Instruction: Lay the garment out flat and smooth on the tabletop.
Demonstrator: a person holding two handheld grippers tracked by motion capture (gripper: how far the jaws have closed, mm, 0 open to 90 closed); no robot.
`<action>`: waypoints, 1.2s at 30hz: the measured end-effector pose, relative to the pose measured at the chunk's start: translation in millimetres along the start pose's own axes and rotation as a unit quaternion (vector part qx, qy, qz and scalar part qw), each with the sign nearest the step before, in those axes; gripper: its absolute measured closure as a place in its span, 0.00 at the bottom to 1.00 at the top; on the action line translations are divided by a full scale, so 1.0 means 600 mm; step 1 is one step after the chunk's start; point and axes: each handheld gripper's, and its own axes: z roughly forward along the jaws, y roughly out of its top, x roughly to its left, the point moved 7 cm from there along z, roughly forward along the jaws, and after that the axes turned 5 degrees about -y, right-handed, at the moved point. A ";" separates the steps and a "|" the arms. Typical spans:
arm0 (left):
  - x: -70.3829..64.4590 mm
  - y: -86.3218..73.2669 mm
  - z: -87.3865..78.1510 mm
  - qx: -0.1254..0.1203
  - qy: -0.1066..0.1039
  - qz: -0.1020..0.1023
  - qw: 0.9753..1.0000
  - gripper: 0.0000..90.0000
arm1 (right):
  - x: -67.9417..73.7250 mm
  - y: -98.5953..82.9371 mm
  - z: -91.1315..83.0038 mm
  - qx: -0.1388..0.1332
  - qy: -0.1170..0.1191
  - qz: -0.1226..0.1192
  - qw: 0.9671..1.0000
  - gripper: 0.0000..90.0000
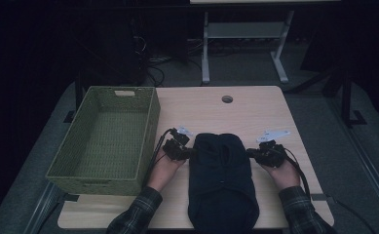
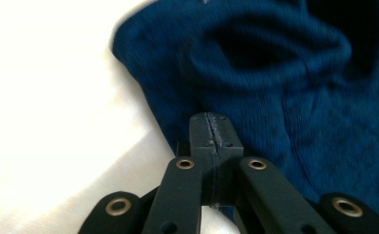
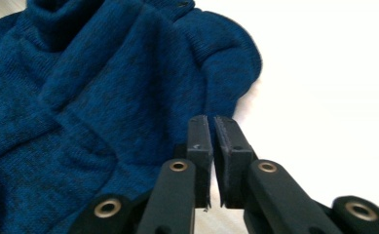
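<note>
Sweater (image 1: 221, 178) looks blue up close, green basket (image 1: 106, 141) overhead.

The room is dark, and light falls mostly on the table (image 1: 255, 109), which has a pale wood top with a round cable hole (image 1: 227, 99) near its far edge, at 12 o'clock. Around the table lies a grey floor (image 1: 313, 122). Behind it, at 12 o'clock, stands a second desk (image 1: 245, 30) on a white metal frame. At 11 o'clock, black cables (image 1: 153, 63) lie on the floor.
</note>
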 end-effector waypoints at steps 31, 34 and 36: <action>0.092 0.080 0.044 -0.018 0.036 -0.025 0.999 0.56 | -0.062 0.080 0.107 -0.004 0.041 0.035 0.999 0.62; 0.096 0.073 0.051 -0.012 0.031 -0.031 0.999 0.50 | -0.058 0.070 0.115 0.009 0.047 0.031 0.998 0.61; 0.095 0.069 0.055 -0.011 0.030 -0.029 0.999 0.49 | -0.056 0.067 0.119 0.010 0.049 0.027 0.998 0.61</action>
